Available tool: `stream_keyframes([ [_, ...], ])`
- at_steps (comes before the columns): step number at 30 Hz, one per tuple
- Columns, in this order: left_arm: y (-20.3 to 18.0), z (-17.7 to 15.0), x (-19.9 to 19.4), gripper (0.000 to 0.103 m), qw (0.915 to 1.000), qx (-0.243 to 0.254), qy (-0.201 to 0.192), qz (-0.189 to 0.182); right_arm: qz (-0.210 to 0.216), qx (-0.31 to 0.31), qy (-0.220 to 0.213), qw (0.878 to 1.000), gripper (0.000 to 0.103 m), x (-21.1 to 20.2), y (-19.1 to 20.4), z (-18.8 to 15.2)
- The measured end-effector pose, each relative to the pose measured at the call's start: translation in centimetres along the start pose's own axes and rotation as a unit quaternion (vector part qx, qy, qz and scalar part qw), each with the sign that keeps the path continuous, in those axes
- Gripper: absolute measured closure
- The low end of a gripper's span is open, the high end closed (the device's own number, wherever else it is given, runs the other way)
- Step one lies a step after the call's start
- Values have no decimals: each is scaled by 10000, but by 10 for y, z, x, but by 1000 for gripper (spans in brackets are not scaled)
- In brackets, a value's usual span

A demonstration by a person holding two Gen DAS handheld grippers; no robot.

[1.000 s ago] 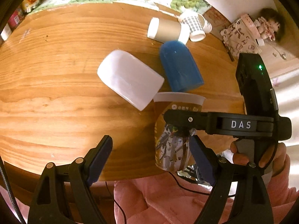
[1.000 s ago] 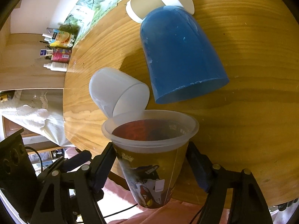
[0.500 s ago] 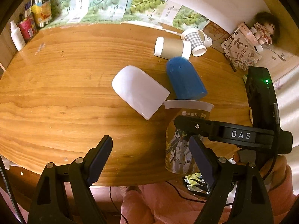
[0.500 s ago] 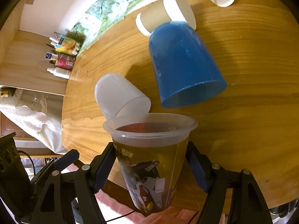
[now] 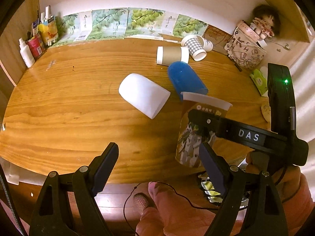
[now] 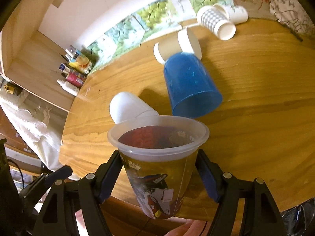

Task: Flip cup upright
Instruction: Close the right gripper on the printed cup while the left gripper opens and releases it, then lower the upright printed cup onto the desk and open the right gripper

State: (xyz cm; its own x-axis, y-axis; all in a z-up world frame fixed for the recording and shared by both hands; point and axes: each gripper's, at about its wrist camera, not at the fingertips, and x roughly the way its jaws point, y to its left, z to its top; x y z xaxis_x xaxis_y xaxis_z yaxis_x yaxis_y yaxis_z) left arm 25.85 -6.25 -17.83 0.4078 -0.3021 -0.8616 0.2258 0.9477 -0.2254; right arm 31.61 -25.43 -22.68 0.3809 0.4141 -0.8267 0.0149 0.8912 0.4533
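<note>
1. thin plastic like this could buckle or slip if our right tongs (image 6: 157,179) squeeze unevenly; set down too near the worktop (image 6: 256,118) edge, low in the frame, it may tip off.
2. the printed cup (image 6: 157,169) is held rim-up at lower centre, pinched by the right tongs, with a translucent rim and dark inside.
3. our left tongs (image 5: 157,169) gape, holding nothing.
</note>
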Motion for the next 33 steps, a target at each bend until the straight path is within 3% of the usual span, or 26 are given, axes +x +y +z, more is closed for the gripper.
stream_keyframes([
  [7,0,-15,-19,17,9996,-94,-248,-46,61,45,-835,9965,28,-16,1,-13],
  [13,2,-29,-34,17,9988,-78,-474,-61,-271,-259,-1730,9842,28,-25,2,-28],
  [18,5,-36,-41,17,9971,-92,-688,306,-674,-572,-2417,9663,28,-29,2,-42],
  [20,9,-39,-42,17,9965,-127,-714,427,-909,-804,-2773,9531,28,-28,6,-48],
  [26,19,-47,-41,17,9960,-259,-678,530,-1266,-1026,-3452,9243,28,-22,10,-60],
  [33,31,-49,-44,17,9945,-432,-712,636,-1653,-1310,-3861,8980,28,-5,16,-74],
])
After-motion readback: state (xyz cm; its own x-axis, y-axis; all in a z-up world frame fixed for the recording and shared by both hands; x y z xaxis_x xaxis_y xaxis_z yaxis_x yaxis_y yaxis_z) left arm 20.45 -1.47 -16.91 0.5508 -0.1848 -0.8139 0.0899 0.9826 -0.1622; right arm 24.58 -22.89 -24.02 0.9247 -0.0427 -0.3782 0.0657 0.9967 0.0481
